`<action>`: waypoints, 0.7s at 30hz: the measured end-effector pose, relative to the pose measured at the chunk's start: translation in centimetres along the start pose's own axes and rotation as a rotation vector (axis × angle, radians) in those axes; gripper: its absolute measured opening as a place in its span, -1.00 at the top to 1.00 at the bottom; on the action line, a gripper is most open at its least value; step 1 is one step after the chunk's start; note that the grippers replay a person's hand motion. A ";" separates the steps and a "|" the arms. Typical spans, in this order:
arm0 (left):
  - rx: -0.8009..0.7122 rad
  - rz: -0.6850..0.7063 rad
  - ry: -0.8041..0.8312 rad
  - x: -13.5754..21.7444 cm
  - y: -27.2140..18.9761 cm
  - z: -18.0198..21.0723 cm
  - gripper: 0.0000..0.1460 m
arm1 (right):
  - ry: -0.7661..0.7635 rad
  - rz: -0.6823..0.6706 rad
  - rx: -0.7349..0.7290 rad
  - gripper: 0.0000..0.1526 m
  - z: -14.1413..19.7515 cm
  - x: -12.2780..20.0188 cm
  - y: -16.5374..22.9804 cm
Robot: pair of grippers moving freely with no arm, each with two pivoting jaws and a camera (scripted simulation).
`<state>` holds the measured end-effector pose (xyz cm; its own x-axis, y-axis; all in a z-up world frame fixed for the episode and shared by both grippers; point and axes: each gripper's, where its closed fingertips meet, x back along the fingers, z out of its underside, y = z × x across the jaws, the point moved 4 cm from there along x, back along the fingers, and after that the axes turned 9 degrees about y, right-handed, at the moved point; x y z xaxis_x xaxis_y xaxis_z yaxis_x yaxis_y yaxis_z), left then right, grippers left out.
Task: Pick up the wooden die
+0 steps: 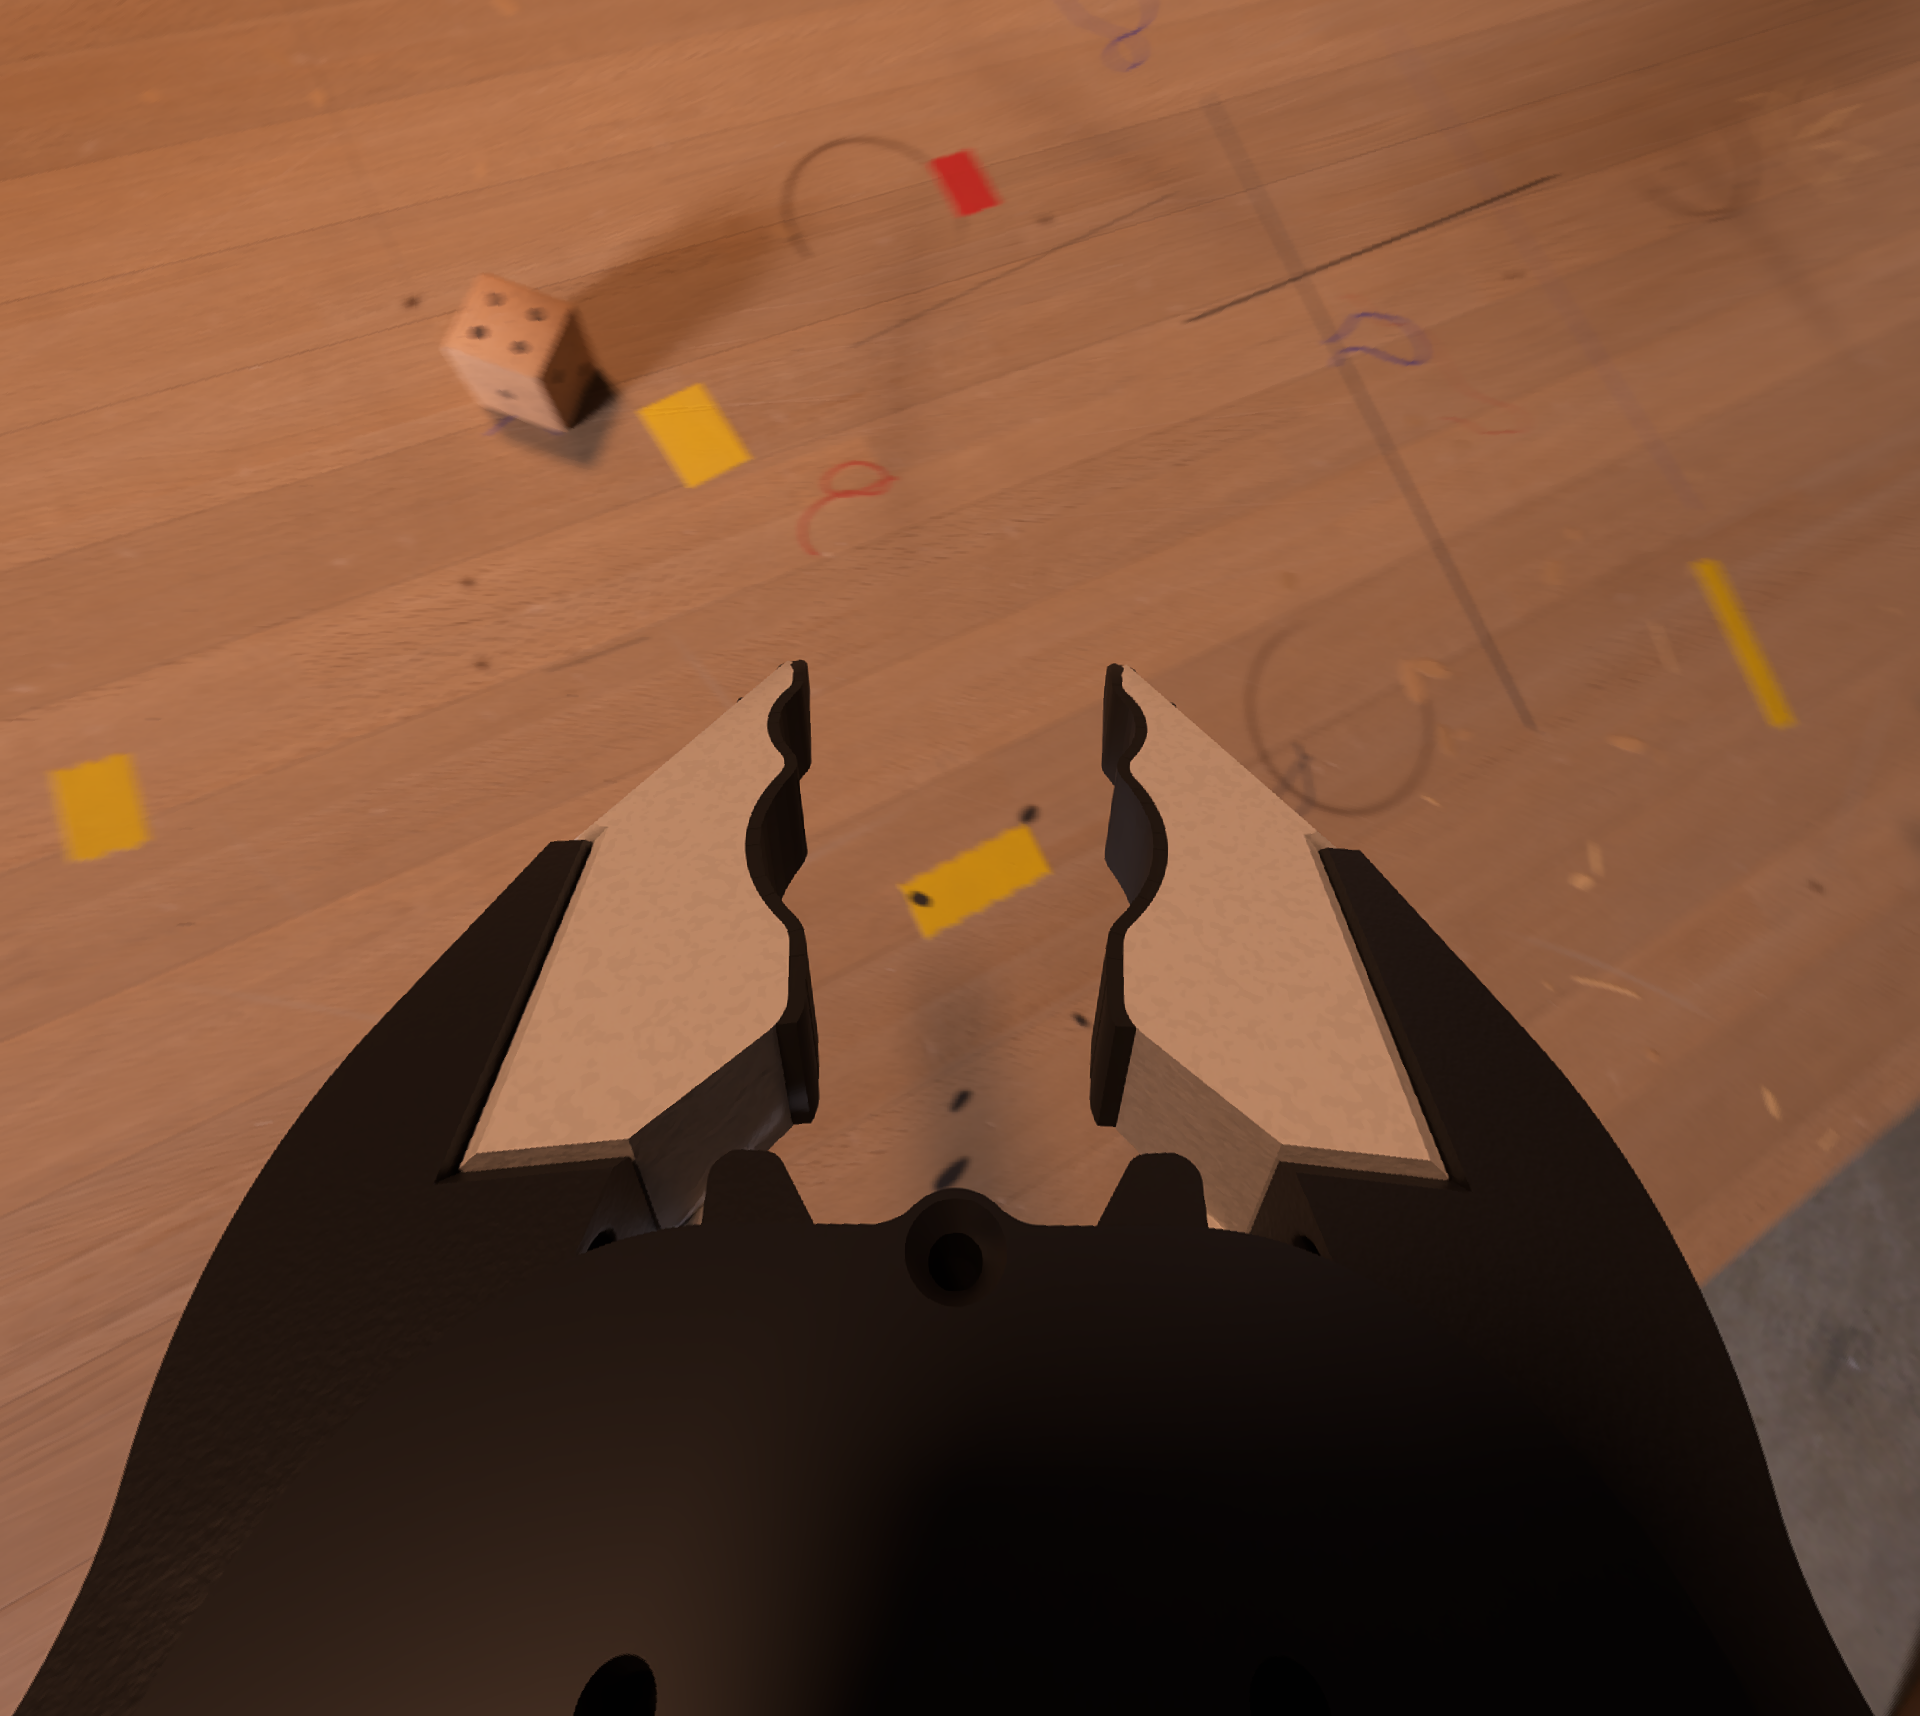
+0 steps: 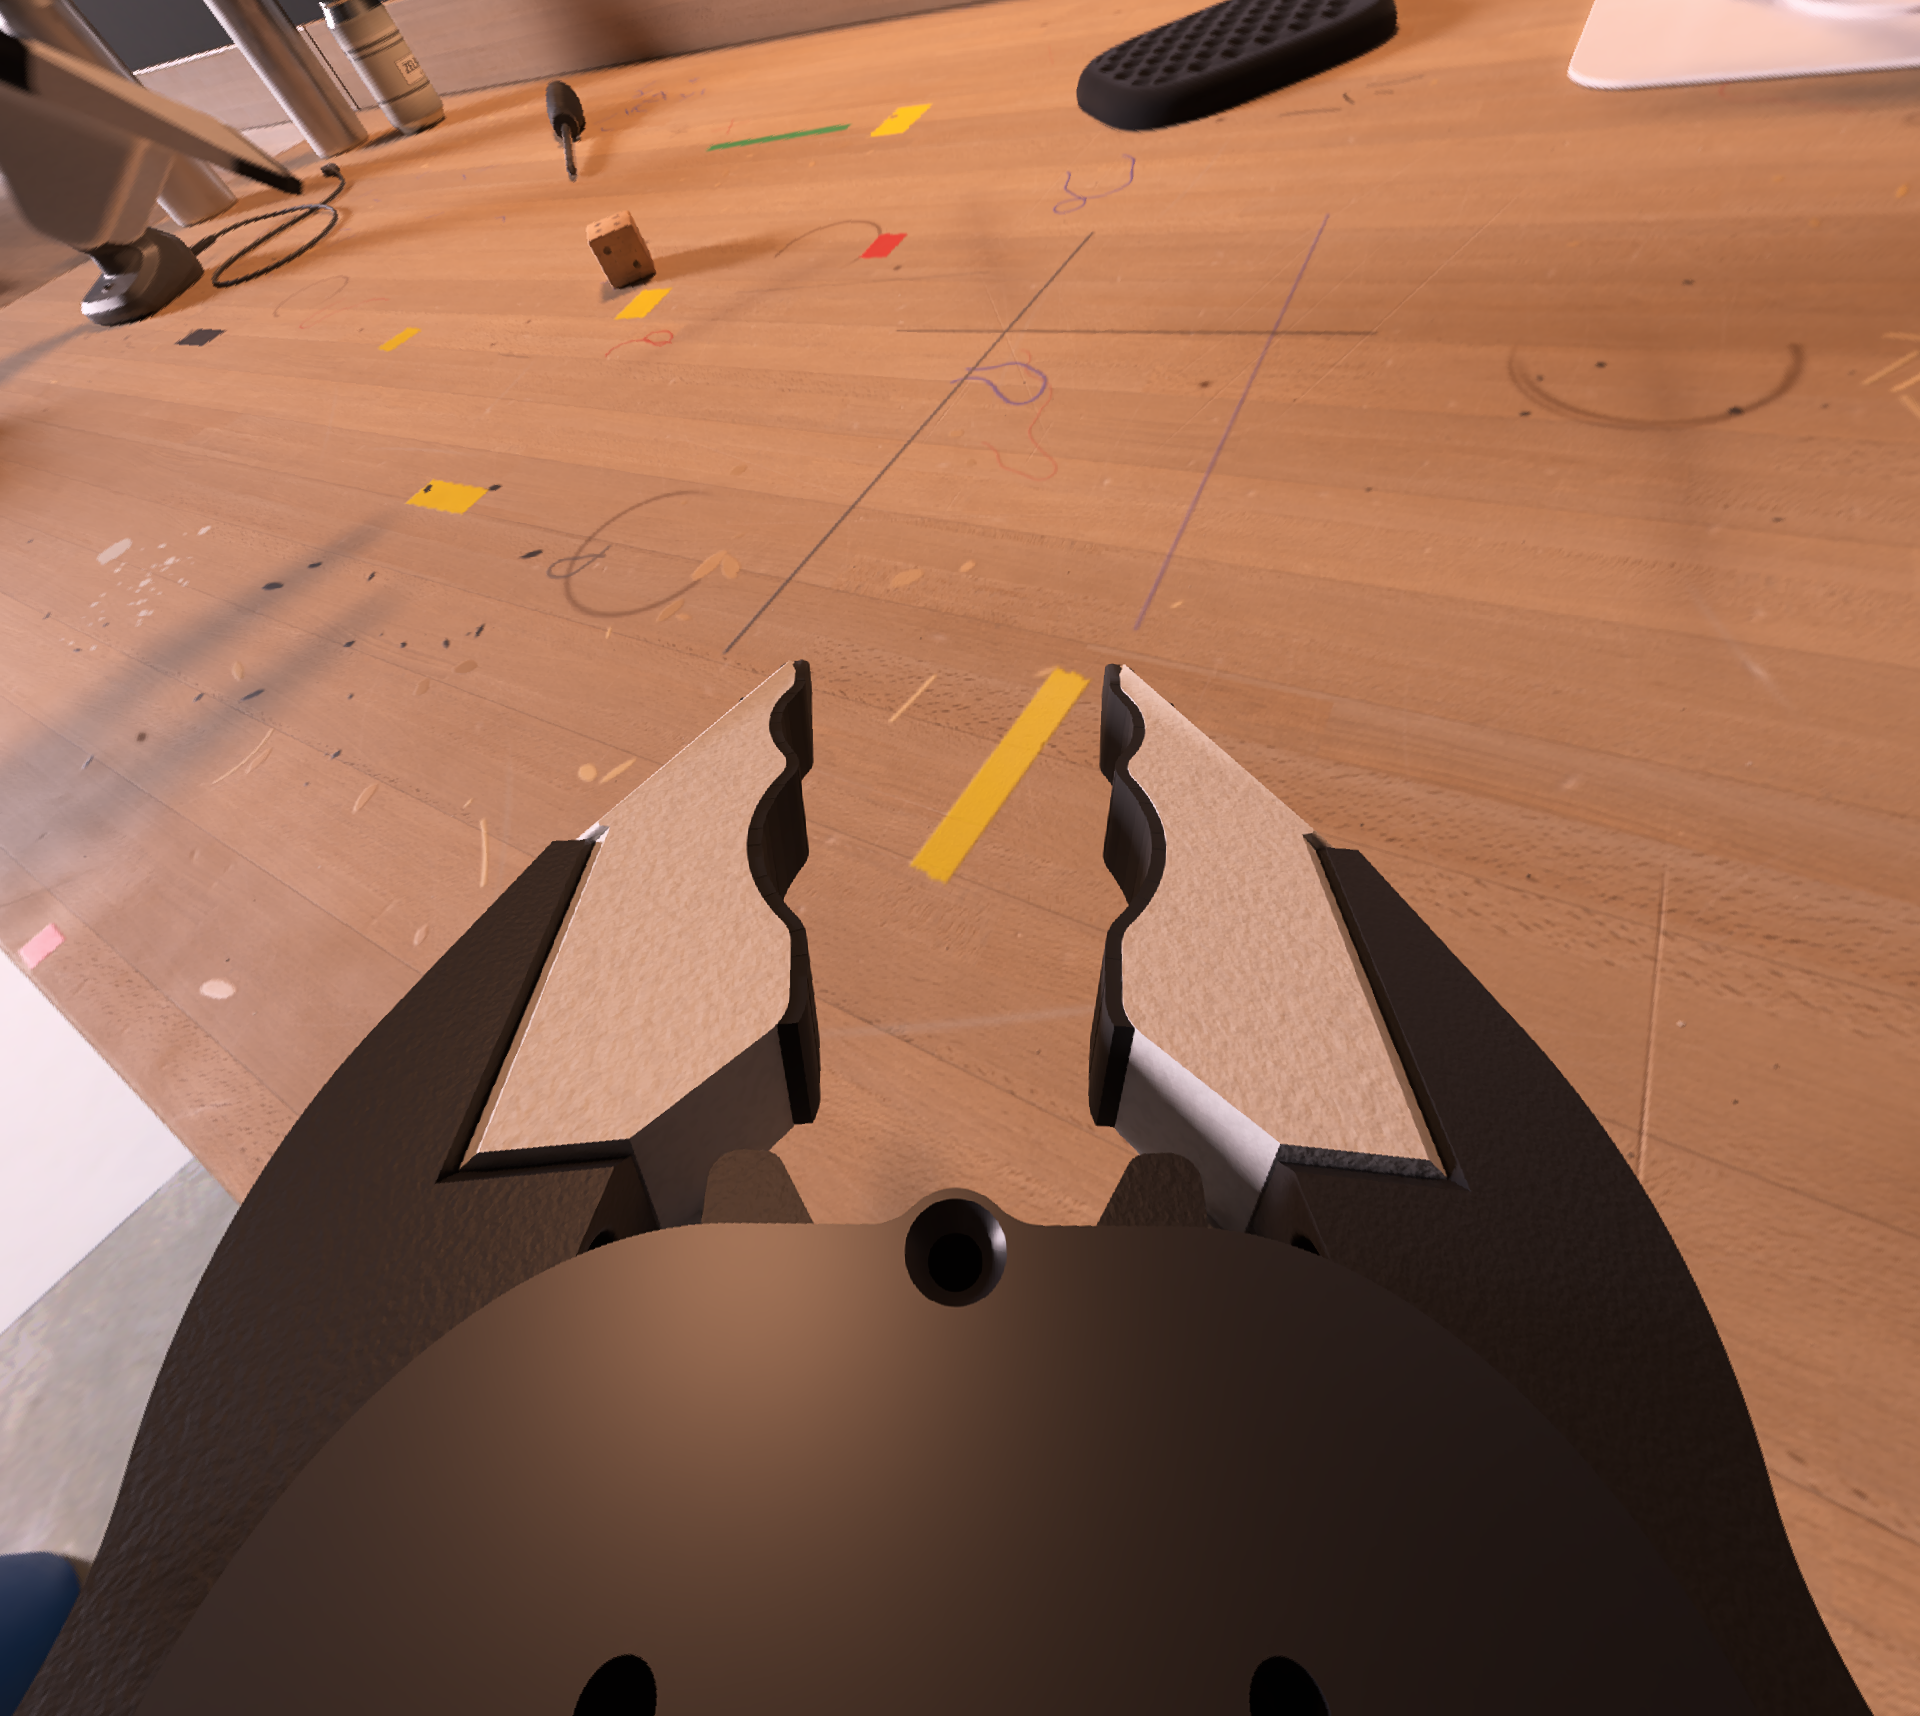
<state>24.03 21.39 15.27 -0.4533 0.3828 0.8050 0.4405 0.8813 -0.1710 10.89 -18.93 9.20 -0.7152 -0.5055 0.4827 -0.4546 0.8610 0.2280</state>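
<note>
The wooden die is a small pale cube with dark pips. It rests on the wooden table, ahead and to the left of my left gripper. The left gripper is open and empty, well short of the die. In the right wrist view the die sits far ahead on the left. My right gripper is open and empty above the near part of the table, over a strip of yellow tape.
A black perforated pad and a white stand base lie at the back right. Metal cylinders, a screwdriver, a metal device with a coiled cable stand at the back left. Tape patches and pencil marks dot the table.
</note>
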 end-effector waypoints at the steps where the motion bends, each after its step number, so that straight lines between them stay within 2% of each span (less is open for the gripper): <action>1: 0.013 -0.035 0.048 -0.5 0.9 -0.9 0.22 | -0.006 0.003 0.008 0.27 -0.2 0.0 -0.1; 4: 0.054 -0.137 0.165 -2.8 3.9 -4.0 0.25 | 0.017 -0.005 0.021 0.26 0.0 0.0 0.2; 7: 0.109 -0.160 0.280 -5.6 6.2 -6.5 0.33 | 0.013 -0.031 0.033 0.24 0.1 0.0 1.3; 10: 0.125 -0.211 0.429 -8.6 7.7 -7.3 0.39 | 0.024 -0.020 0.085 0.23 0.1 0.0 1.9; 13: 0.148 -0.194 0.539 -11.0 8.1 -7.3 0.38 | 0.037 -0.018 0.102 0.22 0.2 0.0 2.0; 18: 0.231 -0.176 0.552 -12.8 8.8 -7.4 0.45 | 0.047 -0.039 0.071 0.22 0.4 -0.2 1.7; 21: 0.278 -0.149 0.561 -13.6 9.5 -7.4 0.37 | 0.055 -0.066 0.046 0.22 0.6 -0.4 1.8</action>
<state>40.07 22.50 6.94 0.0135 0.1136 0.9934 0.1521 0.9817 -0.1143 10.03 -17.19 8.89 -0.6533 -0.5559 0.5139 -0.5245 0.8219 0.2222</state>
